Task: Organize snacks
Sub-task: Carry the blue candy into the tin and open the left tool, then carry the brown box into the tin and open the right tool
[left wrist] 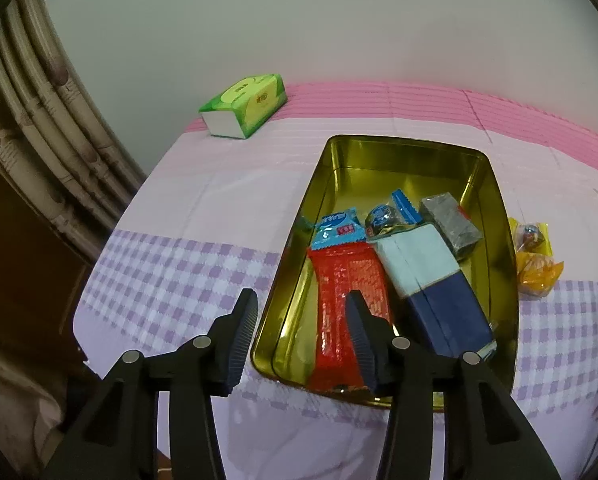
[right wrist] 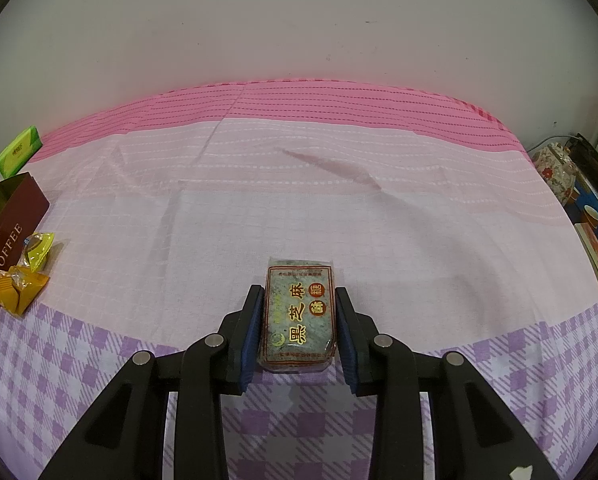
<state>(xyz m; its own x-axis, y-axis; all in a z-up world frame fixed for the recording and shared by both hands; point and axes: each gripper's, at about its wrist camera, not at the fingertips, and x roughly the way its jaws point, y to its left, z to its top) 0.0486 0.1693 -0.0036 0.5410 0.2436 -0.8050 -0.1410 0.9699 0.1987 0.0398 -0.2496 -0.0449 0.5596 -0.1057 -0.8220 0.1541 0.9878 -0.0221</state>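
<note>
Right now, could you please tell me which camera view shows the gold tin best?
The left wrist view: the gold tin sits open in the middle, showing its gold interior and the wrapped snacks inside. The right wrist view catches only its maroon outer wall, lettered TOFFEE, at the left edge.

Far half of tin (left wrist: 379, 152) bare, near half packed with snacks, cloth (right wrist: 339, 208) ahead open
</note>
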